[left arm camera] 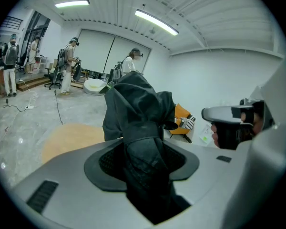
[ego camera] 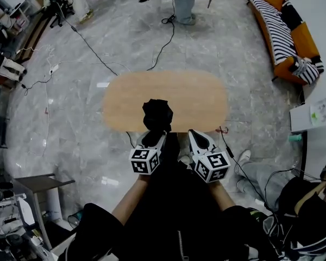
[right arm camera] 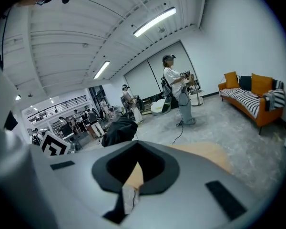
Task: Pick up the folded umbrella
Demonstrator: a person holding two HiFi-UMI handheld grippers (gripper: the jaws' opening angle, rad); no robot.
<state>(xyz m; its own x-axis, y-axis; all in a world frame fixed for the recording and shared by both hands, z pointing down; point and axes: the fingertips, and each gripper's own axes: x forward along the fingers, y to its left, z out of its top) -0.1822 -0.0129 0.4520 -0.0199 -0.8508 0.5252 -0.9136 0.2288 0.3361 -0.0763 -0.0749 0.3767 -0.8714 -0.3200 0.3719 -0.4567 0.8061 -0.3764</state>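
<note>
Right claw (right arm camera: 137,163) closed, empty; umbrella (right arm camera: 119,130) beyond, left.

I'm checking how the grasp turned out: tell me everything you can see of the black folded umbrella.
The black folded umbrella is a compact bundle of dark, matte, crumpled fabric with loose folds bunched at its far end. No handle or strap can be made out. It stands between the jaws of the left gripper, whose pads close on its lower part, and it sticks out beyond the fingertips. From the head view it sits over the near edge of the tan oval table and appears lifted clear of it.
</note>
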